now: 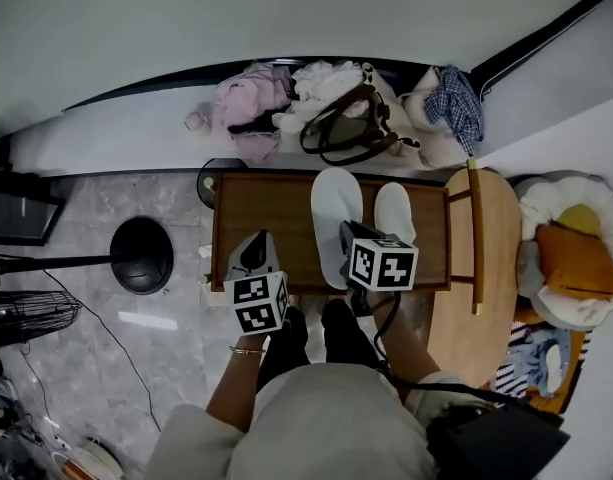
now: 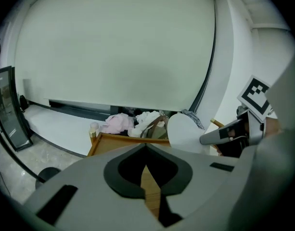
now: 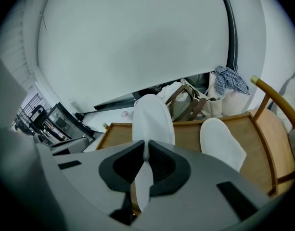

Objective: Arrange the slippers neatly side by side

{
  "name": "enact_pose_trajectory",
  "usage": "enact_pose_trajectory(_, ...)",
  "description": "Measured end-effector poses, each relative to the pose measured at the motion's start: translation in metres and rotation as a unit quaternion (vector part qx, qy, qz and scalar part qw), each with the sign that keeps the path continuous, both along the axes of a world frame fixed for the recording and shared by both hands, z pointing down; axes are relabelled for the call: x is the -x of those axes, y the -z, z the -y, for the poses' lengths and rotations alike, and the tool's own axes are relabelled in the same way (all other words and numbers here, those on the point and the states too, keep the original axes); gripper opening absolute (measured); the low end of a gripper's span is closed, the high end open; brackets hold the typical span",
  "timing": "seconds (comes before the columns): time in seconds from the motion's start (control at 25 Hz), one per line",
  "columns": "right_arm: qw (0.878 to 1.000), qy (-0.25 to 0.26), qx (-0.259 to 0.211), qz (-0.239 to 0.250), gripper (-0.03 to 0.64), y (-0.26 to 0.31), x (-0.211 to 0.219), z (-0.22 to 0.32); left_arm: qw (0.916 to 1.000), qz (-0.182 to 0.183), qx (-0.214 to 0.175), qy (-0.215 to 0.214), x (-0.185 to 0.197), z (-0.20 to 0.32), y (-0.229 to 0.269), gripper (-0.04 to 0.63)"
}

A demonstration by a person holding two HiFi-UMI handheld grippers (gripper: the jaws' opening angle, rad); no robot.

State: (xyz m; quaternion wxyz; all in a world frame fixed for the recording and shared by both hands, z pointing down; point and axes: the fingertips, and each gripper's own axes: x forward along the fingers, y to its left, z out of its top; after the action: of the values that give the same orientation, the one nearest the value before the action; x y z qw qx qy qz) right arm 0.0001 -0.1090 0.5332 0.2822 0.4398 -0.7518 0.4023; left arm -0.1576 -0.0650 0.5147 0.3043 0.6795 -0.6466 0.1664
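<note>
Head view: on the wooden table, the right gripper has the heel of the first slipper at mid-table. The second slipper lies just beside it, toward the right edge. The left gripper hovers at the near left corner.

Left gripper view: jaws pressed together, nothing between them.

Right gripper view: jaws clamped on the first slipper's heel, toe tilted up.

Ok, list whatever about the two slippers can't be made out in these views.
Head view: the right claw and its marker cube hide where it grips the held slipper.
Right gripper view: the claw's own body cuts off the heel end of the other slipper.
Left gripper view: the other slipper is hidden behind the held slipper and the right claw.
</note>
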Motion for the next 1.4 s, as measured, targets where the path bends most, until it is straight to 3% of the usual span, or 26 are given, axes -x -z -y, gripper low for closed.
enact_pose_trajectory(0.4, 0.998, -0.06, 0.023, 0.016, 0.049, -0.015, -0.023, -0.007, 0.9981, 0.007, 0.013, -0.06, -0.023, 0.017, -0.008, 0.003)
enact_pose_trajectory(0.72, 0.995, -0.08, 0.047, 0.026, 0.048, -0.038, -0.037, -0.004, 0.9964, 0.004, 0.03, -0.08, -0.044, 0.025, -0.02, 0.003)
enact_pose_trajectory(1.4, 0.995, -0.057, 0.075, 0.015, 0.048, -0.073, -0.051, 0.001, 0.9955, 0.006, 0.06, -0.072, -0.062, 0.028, -0.046, 0.003)
